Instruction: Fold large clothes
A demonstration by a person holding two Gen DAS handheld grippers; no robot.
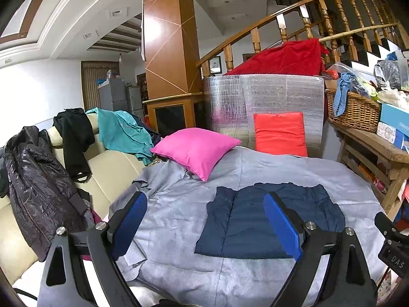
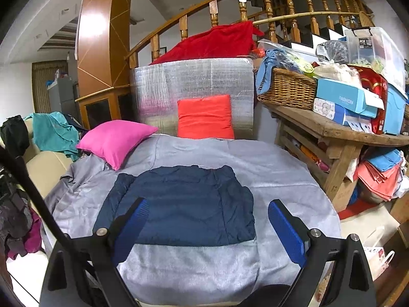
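A navy blue padded garment (image 1: pixel 268 220) lies folded into a flat rectangle on the grey cloth (image 1: pixel 179 204) that covers the work surface. It also shows in the right wrist view (image 2: pixel 184 204). My left gripper (image 1: pixel 204 204) is open and empty, raised above the cloth near the garment's left side. My right gripper (image 2: pixel 207 212) is open and empty, raised above the garment's near edge. Part of the right gripper's body (image 1: pixel 391 243) shows at the right edge of the left wrist view.
A pink pillow (image 1: pixel 196 151) and an orange cushion (image 1: pixel 281 133) lie at the back. A sofa (image 1: pixel 107 163) at the left holds a black jacket (image 1: pixel 38 186) and a teal garment (image 1: pixel 122 133). A wooden table (image 2: pixel 332 128) with a wicker basket (image 2: pixel 288 89) stands at the right.
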